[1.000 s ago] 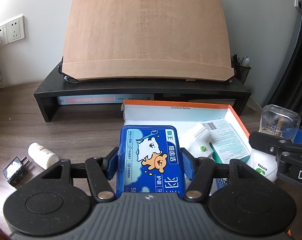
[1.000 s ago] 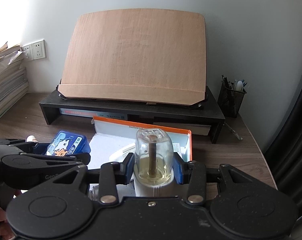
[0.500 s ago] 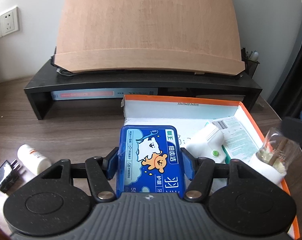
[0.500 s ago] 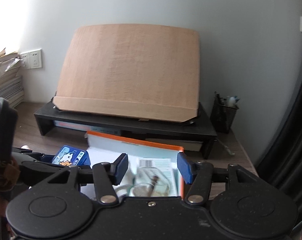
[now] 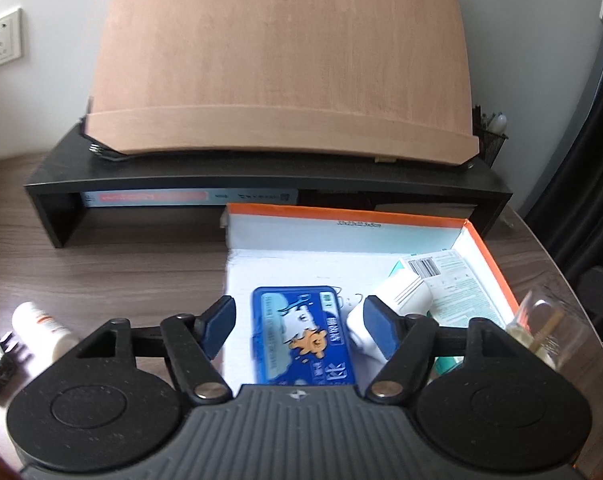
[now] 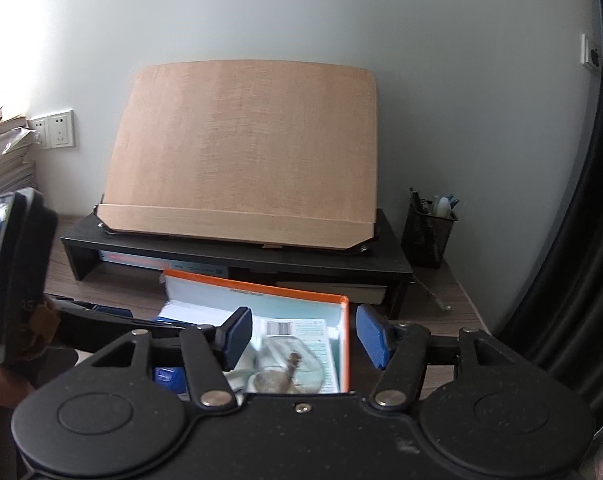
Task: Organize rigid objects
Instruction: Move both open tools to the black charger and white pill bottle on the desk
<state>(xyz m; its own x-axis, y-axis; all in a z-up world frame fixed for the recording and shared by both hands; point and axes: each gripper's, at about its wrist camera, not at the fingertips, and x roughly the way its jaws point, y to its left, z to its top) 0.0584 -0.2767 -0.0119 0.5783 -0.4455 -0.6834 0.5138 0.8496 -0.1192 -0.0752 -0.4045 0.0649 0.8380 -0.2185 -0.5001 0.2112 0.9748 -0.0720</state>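
**Blue tin and glass bottle lie in the orange box**

Blue, the floss tin [image 5: 304, 340] rests flat on the box [image 5: 489, 248] floor between the spread left tongs [image 5: 299, 326], untouched. The right tongs [image 6: 303, 338] gape above the clear bottle [image 6: 287, 366], which lies beside the leaflet carton [image 5: 449, 284].

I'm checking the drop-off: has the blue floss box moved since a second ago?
Yes. The blue floss box has left the left gripper, whose jaws are now open, and lies lower, on the floor of the orange box.
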